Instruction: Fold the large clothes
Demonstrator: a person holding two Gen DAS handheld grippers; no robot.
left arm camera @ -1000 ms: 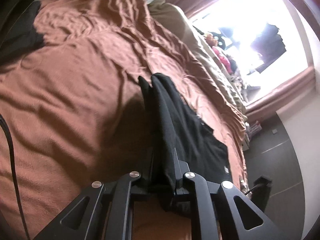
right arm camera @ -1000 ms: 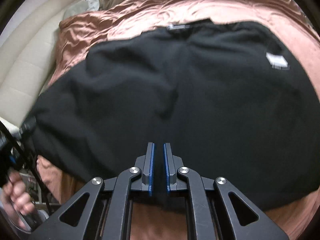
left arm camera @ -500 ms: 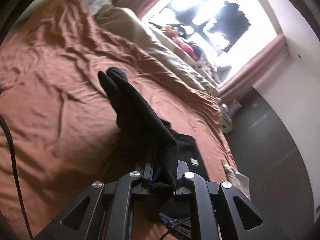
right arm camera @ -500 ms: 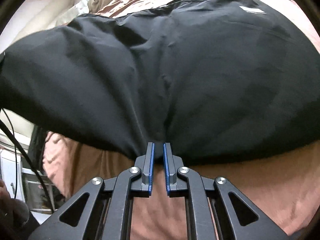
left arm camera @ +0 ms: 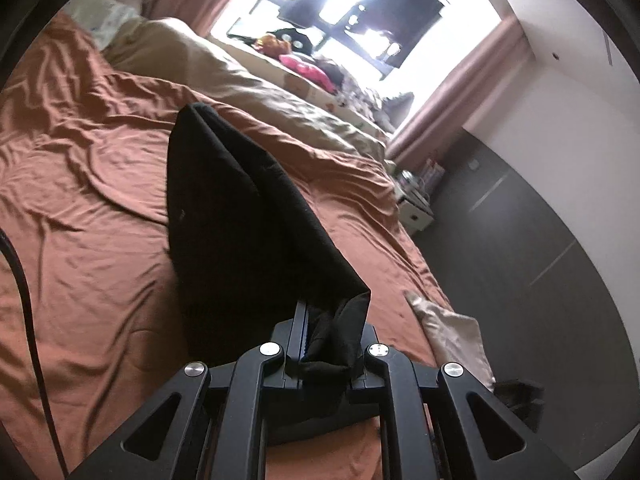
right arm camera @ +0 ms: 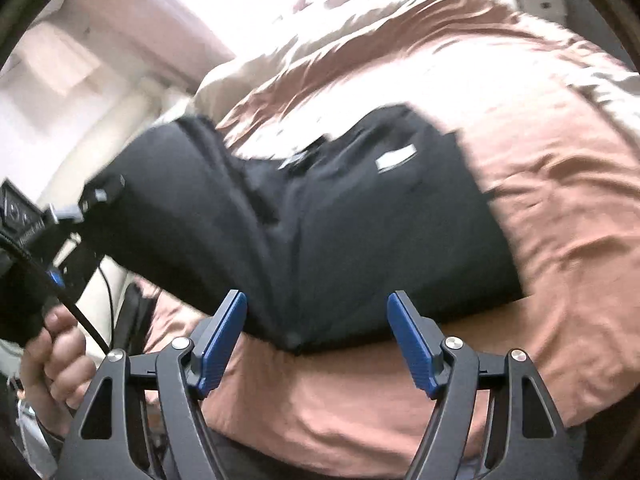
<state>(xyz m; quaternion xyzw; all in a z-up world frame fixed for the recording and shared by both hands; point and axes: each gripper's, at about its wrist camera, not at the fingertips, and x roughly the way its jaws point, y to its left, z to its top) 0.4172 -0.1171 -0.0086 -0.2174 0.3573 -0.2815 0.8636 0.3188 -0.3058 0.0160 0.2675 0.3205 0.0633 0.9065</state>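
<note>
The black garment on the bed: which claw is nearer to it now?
Left. The left claw is shut on the black garment; the right claw is open, just short of its edge.

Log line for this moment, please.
left gripper: shut on black garment, lifted | right gripper: open, holding nothing | garment partly on brown bedsheet | fold: unfinished

Daylit bedroom, blown-out window, fisheye views

The window (left arm camera: 352, 24) glares white in the left wrist view, lighting the bed (left arm camera: 88, 184) sharply, and the black garment (left arm camera: 240, 216) casts a soft shadow beside it. The right wrist view is motion-blurred and washed out at the top. Dark rounded corners and bent edges mark both.
</note>
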